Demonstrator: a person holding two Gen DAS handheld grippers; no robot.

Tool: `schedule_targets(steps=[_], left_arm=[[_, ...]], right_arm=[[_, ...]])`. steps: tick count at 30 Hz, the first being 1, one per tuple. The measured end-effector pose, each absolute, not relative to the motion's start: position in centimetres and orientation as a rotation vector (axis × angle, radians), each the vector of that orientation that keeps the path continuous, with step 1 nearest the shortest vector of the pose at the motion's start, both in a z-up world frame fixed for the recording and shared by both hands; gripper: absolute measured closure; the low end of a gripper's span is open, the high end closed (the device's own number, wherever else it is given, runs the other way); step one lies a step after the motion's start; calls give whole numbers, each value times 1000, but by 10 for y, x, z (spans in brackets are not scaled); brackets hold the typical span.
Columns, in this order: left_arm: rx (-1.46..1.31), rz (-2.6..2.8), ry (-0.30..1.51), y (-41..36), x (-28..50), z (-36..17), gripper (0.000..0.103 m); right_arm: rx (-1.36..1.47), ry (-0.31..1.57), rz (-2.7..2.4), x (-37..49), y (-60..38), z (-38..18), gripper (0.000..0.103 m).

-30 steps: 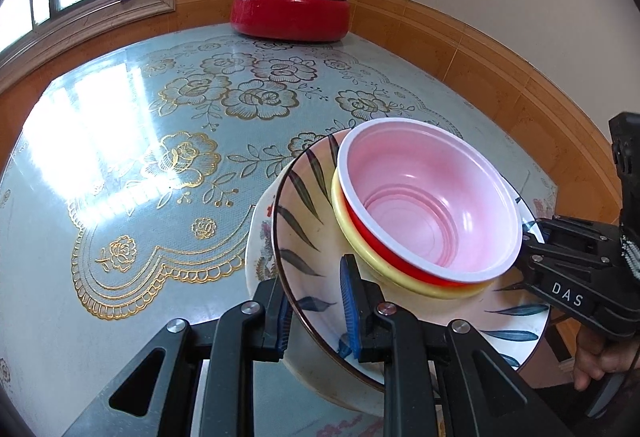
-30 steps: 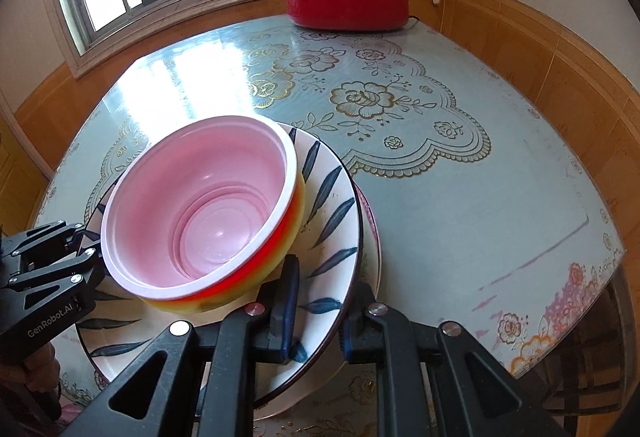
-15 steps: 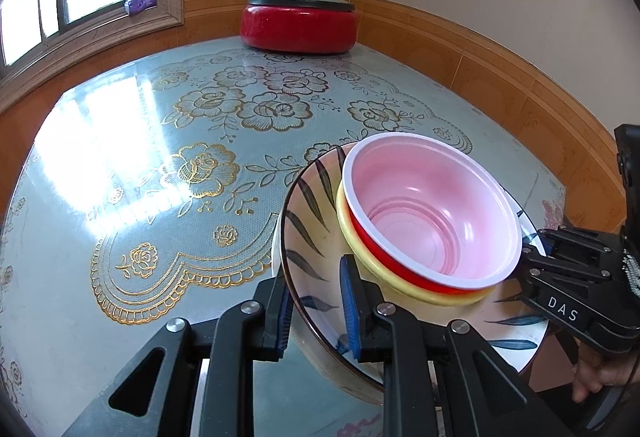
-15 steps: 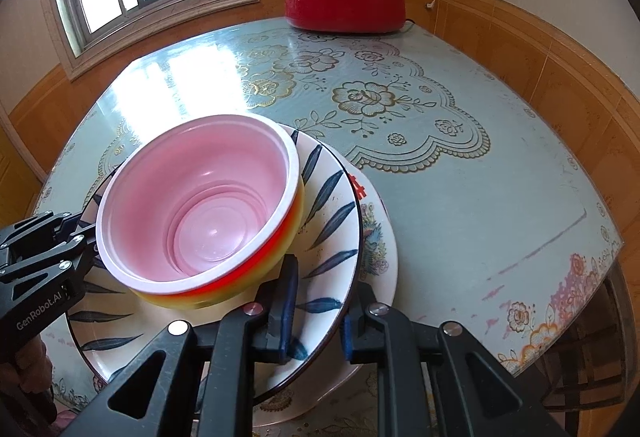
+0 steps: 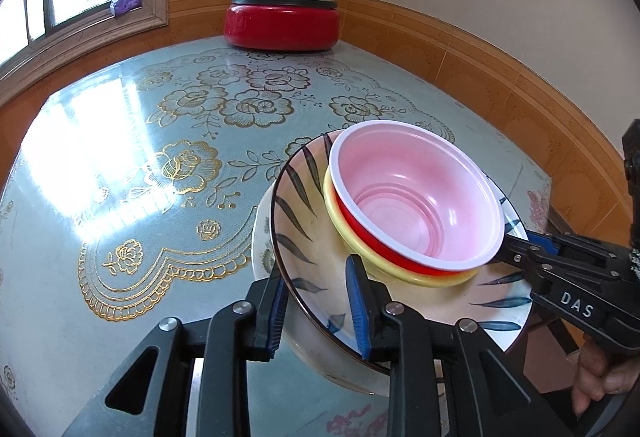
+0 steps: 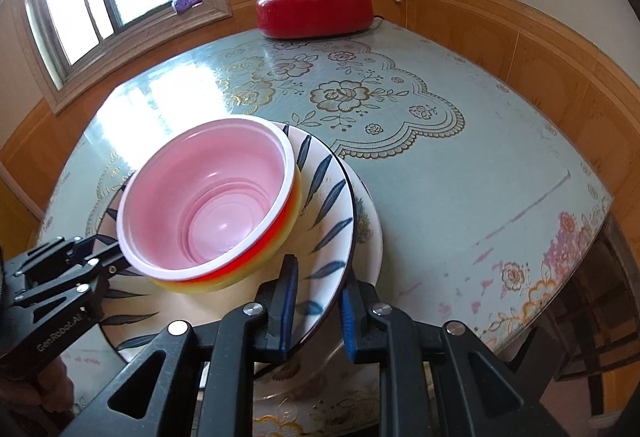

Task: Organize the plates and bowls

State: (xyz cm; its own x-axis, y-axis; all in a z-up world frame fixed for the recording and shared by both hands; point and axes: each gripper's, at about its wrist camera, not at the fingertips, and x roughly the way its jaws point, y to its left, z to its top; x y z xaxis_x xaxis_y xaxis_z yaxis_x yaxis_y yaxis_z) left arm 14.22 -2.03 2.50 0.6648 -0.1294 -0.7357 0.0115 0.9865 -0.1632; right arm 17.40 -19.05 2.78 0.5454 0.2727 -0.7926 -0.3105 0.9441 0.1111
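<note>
The landmark here is the leaf-patterned plate, and everything is placed against it, going left to right in the left wrist view.

To the left of that plate lies the bare stretch of the tabletop, covered in a pale blue cloth with gold flowers. Beyond the plate, at the far edge against the wall, stands a red lidded pot.

At the plate's near-left rim sits the left hand-held gripper. Its blue pads straddle the rim, one outside and one inside, with a visible gap on the inner side; the jaws are narrow and opening, the rim between them but not pressed.

Under the leaf-patterned plate, showing as a pale crescent at its left and near edges, is a white floral plate, which rests on the tabletop.

On the leaf-patterned plate, toward its right half, stands a stack of nested bowls: a yellow bowl lowest, a red bowl in it, and a pink-lined bowl on top, upright.

At the plate's right rim is the right hand-held gripper. In the right wrist view its pads also straddle the rim, narrow and opening, with slight gaps on both sides. A hand holds its handle at the lower right.
</note>
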Motion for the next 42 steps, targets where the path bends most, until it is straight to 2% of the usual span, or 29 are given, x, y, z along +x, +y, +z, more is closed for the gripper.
schedule_targets(steps=[14, 20, 34, 37, 42], left_arm=[[-255, -127, 770, 9, 110, 38, 70], [-269, -125, 758, 21, 94, 42, 70], [-267, -106, 854, 21, 90, 15, 72], [-258, -97, 855, 20, 92, 14, 73], [-253, -95, 854, 20, 93, 14, 73]], right_arm=[[122, 838, 404, 132, -211, 50, 81], [67, 815, 488, 108, -201, 54, 81], [134, 969, 584, 93, -201, 15, 81], [213, 987, 587, 97, -206, 10, 74], [293, 1015, 588, 107, -207, 1, 74]])
